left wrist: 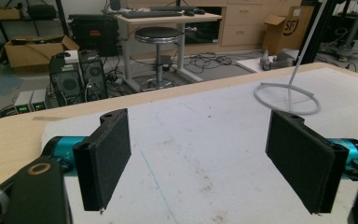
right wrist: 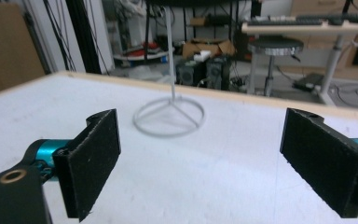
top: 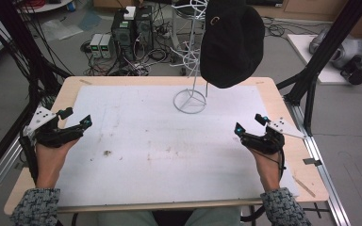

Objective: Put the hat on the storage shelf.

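So the black cap (top: 232, 42) is hanging up top on the white wire stand (top: 192, 70), well above the desk (top: 283, 108). It's near the far edge, a bit right of centre in the high view, and it droops down over the upper part of the stand so the wire top is mostly hidden. The stand's round base ring (top: 189, 101) sits flat on the white mat (top: 169, 150) that covers most of the desk, with the thin pole going straight up from it. You can catch that ring in the left gripper view (left wrist: 286, 98) off to the right, and in the right gripper view (right wrist: 169, 116) more or less dead ahead.

Both grippers are well apart from the stand, down near the person's edge. The left gripper (top: 78, 122) is out by the left side of the mat, fingers (left wrist: 105, 156) spread wide with nothing between them, just bare mat. The right gripper (top: 250, 123) is mirrored over on the right side, fingers (right wrist: 91, 161) spread wide too and holding nothing. Both hover just above the mat, pointing inward toward the middle.

The mat has some brownish smudges (top: 107, 152) near the front. Beyond the desk there's a floor full of cables and a couple of PC towers (top: 132, 26).
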Tool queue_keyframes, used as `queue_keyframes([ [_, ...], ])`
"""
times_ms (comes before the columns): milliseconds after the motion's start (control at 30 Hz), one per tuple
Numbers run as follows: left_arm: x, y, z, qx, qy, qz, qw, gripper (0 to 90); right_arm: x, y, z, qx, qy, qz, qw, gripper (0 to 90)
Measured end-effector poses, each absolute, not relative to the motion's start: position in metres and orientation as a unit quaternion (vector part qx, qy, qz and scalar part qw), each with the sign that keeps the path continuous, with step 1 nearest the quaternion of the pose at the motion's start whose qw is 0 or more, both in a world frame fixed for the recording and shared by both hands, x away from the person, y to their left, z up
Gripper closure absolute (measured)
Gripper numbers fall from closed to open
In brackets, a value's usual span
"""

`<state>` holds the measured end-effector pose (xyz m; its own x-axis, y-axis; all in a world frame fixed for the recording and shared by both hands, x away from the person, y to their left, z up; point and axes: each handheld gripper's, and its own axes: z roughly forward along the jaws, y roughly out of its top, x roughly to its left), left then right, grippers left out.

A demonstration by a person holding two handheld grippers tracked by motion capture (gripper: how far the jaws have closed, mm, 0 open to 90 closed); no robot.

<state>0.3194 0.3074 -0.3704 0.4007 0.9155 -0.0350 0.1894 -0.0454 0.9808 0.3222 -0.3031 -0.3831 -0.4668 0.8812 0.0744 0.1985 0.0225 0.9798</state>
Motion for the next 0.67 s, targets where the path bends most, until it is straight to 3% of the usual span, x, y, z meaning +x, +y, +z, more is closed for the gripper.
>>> queue_keyframes([
  [233, 0.321, 0.306, -0.371, 0.641, 0.432, 0.336, 0.538, 22.2, 0.32, -0.293, -0.408, 0.414, 0.674, 0.533, 0.301, 11.4],
  [667, 0.323, 0.302, -0.374, 0.647, 0.43, 0.334, 0.534, 22.2, 0.322, -0.289, -0.416, 0.408, 0.686, 0.52, 0.302, 11.4],
])
